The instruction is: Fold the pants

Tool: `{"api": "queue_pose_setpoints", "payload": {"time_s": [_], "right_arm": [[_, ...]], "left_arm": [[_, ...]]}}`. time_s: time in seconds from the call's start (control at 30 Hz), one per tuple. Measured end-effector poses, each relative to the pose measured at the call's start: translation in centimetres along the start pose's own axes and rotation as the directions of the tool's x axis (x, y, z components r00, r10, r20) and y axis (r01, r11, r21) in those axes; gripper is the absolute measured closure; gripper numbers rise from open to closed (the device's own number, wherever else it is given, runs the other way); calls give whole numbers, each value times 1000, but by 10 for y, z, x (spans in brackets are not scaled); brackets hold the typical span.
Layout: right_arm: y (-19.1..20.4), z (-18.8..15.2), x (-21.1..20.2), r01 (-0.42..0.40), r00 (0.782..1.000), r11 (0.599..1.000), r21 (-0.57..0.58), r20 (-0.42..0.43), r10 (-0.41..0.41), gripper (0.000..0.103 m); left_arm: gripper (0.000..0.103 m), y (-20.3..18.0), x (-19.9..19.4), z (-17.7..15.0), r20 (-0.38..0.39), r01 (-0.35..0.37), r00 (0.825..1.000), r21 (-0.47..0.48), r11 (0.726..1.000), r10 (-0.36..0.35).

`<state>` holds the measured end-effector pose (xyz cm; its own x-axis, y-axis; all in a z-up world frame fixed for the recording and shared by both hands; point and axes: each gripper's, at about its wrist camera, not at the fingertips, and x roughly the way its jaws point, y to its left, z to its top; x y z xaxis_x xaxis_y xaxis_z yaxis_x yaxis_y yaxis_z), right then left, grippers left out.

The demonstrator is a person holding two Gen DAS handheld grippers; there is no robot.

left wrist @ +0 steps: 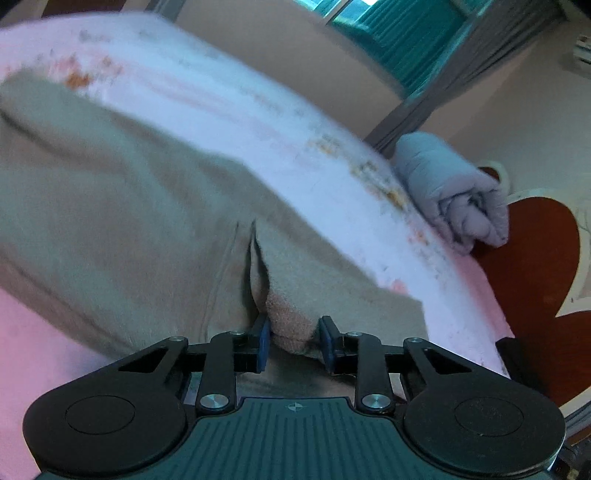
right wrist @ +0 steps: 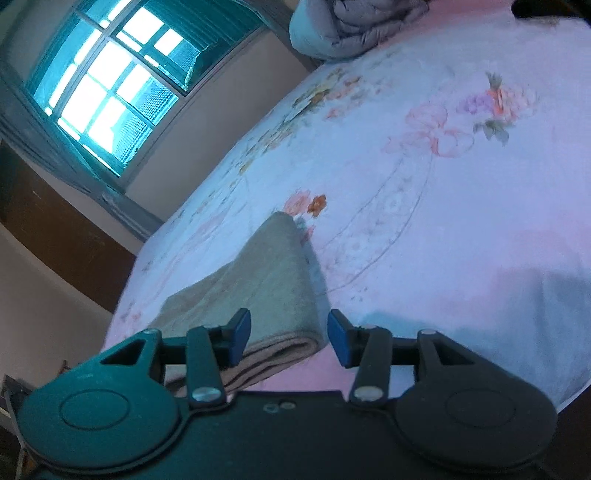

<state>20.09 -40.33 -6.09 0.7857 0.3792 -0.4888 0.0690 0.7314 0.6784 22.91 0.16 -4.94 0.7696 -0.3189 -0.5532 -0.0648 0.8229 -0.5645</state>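
Observation:
Beige pants [left wrist: 129,206] lie spread on the flowered bedsheet [left wrist: 229,96]. In the left wrist view my left gripper [left wrist: 293,339] has its blue pads on either side of a bunched fold of the waist end [left wrist: 291,325], pinching it. In the right wrist view the pants' folded leg end [right wrist: 269,280] lies on the sheet [right wrist: 424,166]. My right gripper [right wrist: 290,336] is open, its left pad over the leg's layered hem, its right pad over bare sheet.
A rolled grey quilt [left wrist: 454,192] lies at the bed's far end, also in the right wrist view [right wrist: 343,26]. A red-brown headboard [left wrist: 532,251] stands beyond it. A window [right wrist: 107,85] and wall border the bed's far side.

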Motion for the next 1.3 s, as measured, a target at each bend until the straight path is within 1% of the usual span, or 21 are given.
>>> {"api": "queue_pose_setpoints", "payload": {"time_s": [0.07,0.1,0.17,0.2,0.4,0.53,0.6,0.67,0.7,0.73,0.77,0.8,0.83,0.93,1.0,1.1,1.13,1.17,1.23,1.27,1.3], "right_arm": [[-6,0,1,-56,998,995,77,-22,58,62],[-11,0,3,-99,994,985,143,-34,105,57],[-18,-2,9,-151,985,956,251,-49,168,48],[-20,-3,12,-162,982,943,289,-49,183,48],[-16,-9,24,-218,967,911,351,-46,249,48],[-13,-14,44,-182,968,884,430,-79,237,48],[-13,-16,50,-197,967,871,449,-58,248,48],[-16,-17,55,-175,978,859,481,-17,208,48],[-21,-19,59,-155,983,838,524,-7,186,50],[-29,-22,61,-152,985,796,585,27,169,57],[-34,-23,57,-150,989,773,617,77,130,67],[-37,-24,53,-157,987,756,635,113,110,68],[-39,-25,51,-184,982,742,644,144,120,68],[-39,-31,49,-190,980,760,622,161,114,72],[-44,-37,50,-177,983,751,636,150,105,81],[-52,-38,53,-178,984,725,665,121,131,80],[-51,-34,53,-176,984,734,656,98,148,77],[-49,-30,50,-186,981,749,635,84,172,69],[-40,-23,40,-194,978,800,568,55,199,63],[-35,-21,36,-194,978,823,535,44,202,55],[-33,-20,32,-197,977,829,523,39,208,46]], "left_arm": [[75,5,5,-3,-24,-34,999,19,999,35],[75,11,10,-6,-50,-58,997,26,998,59],[75,20,17,-13,-56,-60,997,29,998,62],[75,19,17,-14,-54,-61,997,38,997,63],[74,8,19,-7,-63,-67,995,82,994,72],[74,11,16,-2,-71,-58,995,82,995,64],[74,13,15,-2,-73,-55,995,82,995,61],[74,15,15,-1,-74,-49,996,74,996,54],[74,15,16,0,-72,-44,996,72,996,50],[74,15,15,1,-70,-36,997,71,997,41],[73,14,15,0,-74,-21,997,70,997,26],[73,12,16,-1,-79,-14,997,74,997,20],[73,9,16,-2,-76,-23,997,85,996,29],[73,8,18,-3,-79,-33,996,87,996,40],[74,12,23,-6,-88,-39,995,99,994,48],[74,22,24,-6,-90,-16,996,68,998,22],[74,21,22,-5,-84,-14,996,70,997,20],[74,19,19,-4,-75,-13,997,75,997,19],[74,17,16,-3,-64,-15,998,81,997,20],[74,16,15,-3,-58,-11,998,74,997,16],[74,15,13,-2,-52,-9,999,73,997,12]]}}
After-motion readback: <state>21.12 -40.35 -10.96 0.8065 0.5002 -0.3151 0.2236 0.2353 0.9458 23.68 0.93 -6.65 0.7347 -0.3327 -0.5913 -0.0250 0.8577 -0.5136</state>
